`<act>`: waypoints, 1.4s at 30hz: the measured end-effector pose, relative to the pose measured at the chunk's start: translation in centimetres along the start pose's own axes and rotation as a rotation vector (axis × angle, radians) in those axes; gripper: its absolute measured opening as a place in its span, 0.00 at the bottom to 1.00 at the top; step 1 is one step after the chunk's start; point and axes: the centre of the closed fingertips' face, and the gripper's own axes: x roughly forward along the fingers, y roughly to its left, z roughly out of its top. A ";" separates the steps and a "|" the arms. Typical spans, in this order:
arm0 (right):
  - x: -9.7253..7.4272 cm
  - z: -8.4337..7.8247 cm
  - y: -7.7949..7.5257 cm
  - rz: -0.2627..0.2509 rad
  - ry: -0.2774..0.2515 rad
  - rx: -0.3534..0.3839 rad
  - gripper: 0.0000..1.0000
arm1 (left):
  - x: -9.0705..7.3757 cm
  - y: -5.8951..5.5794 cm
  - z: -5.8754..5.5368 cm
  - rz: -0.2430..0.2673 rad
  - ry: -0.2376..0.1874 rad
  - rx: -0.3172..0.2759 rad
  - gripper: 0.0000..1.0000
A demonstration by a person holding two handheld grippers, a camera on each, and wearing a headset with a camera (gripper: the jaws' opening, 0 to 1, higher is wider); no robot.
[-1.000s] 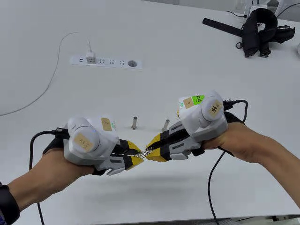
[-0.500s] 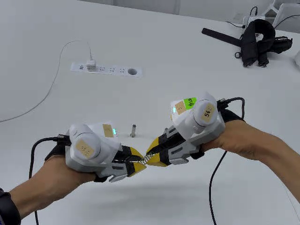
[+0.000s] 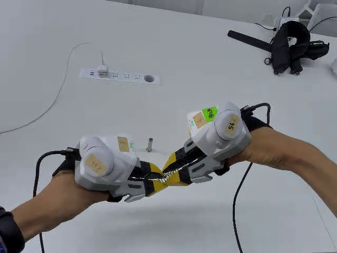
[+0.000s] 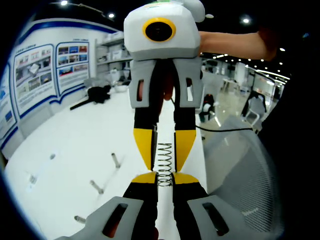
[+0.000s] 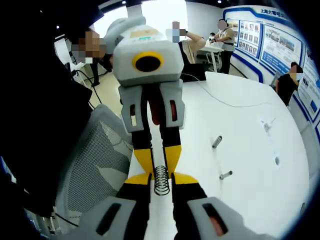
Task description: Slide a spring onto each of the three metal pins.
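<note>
The only writing I can half read is on the right gripper (image 5: 161,179): a tan tag (image 3: 230,125) with a number that looks like 54, beside a green sticker (image 3: 210,113) whose print is too small. The tan stickers (image 3: 96,164) on the left gripper (image 4: 164,178) are faint scribble to me (same for the wall posters (image 4: 35,65), all blur).

Both claws are pinched on one spring (image 4: 164,157), tip to tip, held in the air over the near edge of the white workbench (image 3: 210,63). Each grips one end, and the coils bridge the small gap.

In the left gripper view three metal pins (image 4: 96,187) show in a row on the bench, well apart from the spring. In the head view one pin stands upright just behind the yellow tips, and the gripper bodies cover the rest of the row.

Farther back lie a white power strip (image 3: 118,76) with a charger plugged in and a heap of black straps (image 3: 292,37). A grey mesh chair (image 5: 100,165) shows beside the bench edge.
</note>
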 end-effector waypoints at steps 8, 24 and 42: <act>0.0 -0.1 0.2 0.018 0.001 -0.033 0.13 | -0.1 -0.1 0.1 -0.010 -0.008 0.005 0.09; 0.3 -0.6 -0.2 0.007 0.011 -0.045 0.12 | 0.3 0.1 -0.3 -0.008 -0.019 -0.014 0.11; 1.0 -2.1 -0.9 0.006 0.015 -0.004 0.12 | 0.2 0.4 -3.2 0.044 0.015 -0.114 0.21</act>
